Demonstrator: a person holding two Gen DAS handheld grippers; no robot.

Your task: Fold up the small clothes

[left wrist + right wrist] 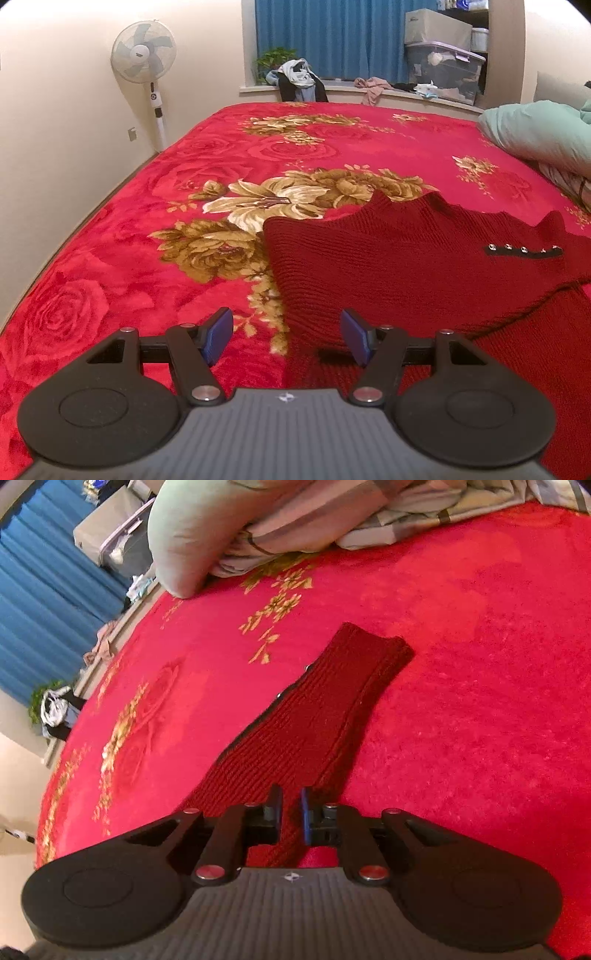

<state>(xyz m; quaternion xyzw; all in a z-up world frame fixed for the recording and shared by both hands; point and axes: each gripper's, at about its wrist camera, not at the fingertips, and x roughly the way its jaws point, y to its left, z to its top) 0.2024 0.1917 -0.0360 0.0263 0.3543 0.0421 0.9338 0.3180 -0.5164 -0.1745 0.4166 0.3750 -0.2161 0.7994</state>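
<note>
Your left gripper [286,338] gapes wide over the rose-print red blanket [147,229]; your right gripper [291,818], narrow, straddles the dark red sweater [314,720] near the curtained window [332,37]

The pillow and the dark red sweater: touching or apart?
Apart. The right wrist view shows red blanket between the pillow and the sweater.

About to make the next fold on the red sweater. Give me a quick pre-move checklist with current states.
1. Left claw open: ok, jaws wide, nothing pinched.
2. Left claw over the sweater near edge: ok.
3. Right claw gripping the sleeve: cannot tell; narrow gap, knit showing in it.
4. Sleeve lying straight on the blanket: ok.
5. Whole sweater body flat: cannot tell, its right side runs out of frame.
</note>
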